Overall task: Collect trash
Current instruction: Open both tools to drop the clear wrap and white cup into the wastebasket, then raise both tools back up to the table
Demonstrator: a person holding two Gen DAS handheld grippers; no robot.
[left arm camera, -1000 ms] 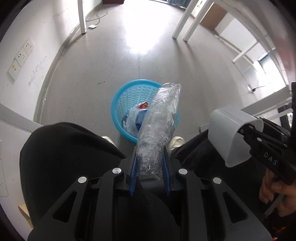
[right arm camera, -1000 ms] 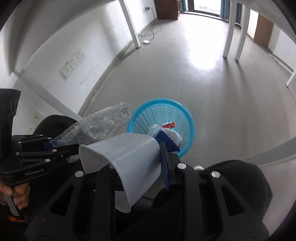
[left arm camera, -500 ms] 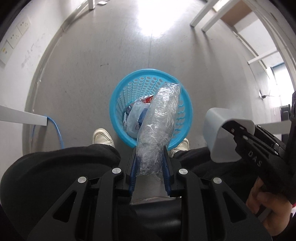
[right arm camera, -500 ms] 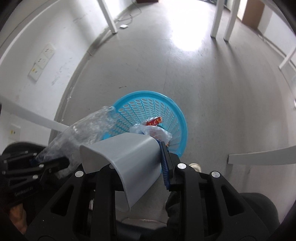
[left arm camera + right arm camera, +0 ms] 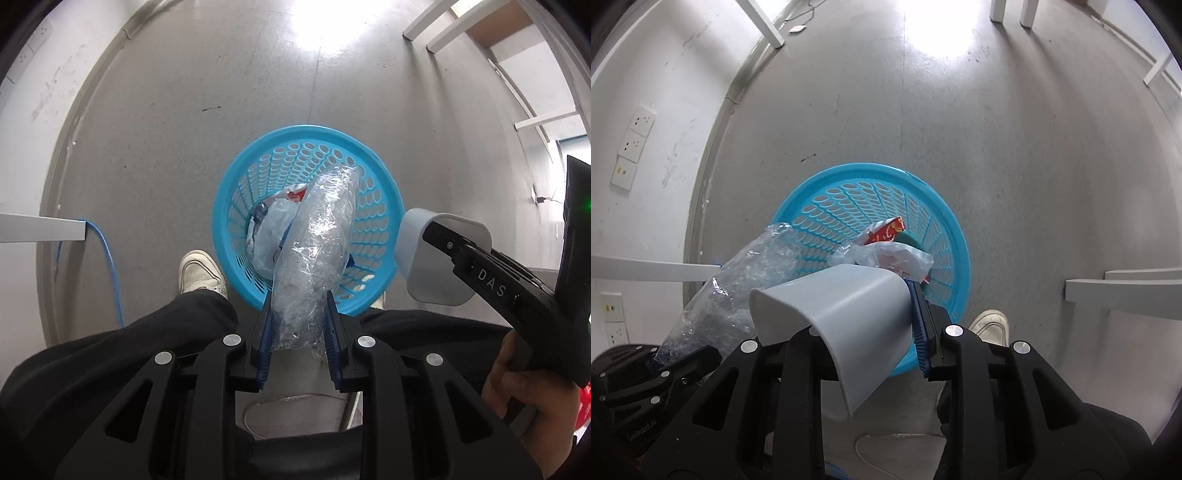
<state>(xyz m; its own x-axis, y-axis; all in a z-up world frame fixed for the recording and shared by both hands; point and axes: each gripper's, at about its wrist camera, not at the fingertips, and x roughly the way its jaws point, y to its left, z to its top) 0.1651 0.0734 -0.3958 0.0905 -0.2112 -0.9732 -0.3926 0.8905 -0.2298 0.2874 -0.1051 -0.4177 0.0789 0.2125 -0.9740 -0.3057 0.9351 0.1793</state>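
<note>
A round blue basket (image 5: 380,192) stands on the floor below me, holding a white plastic bag (image 5: 271,229) and a red wrapper (image 5: 886,232). My left gripper (image 5: 298,325) is shut on a crumpled clear plastic bottle (image 5: 317,243), which hangs over the basket's near side. My right gripper (image 5: 871,321) is shut on a grey plastic cup (image 5: 846,310), tilted with its mouth to the left, above the basket's (image 5: 945,229) near rim. The cup (image 5: 436,258) also shows in the left wrist view, just right of the basket.
The person's black-trousered legs and white shoes (image 5: 199,269) flank the basket. A blue cable (image 5: 107,266) runs along the wall at left. White table legs (image 5: 761,22) stand farther off. Wall sockets (image 5: 631,147) are at left.
Both grippers have moved forward and tipped down, so the basket now lies directly beneath the bottle and the cup. Both grips stay shut on their loads.
</note>
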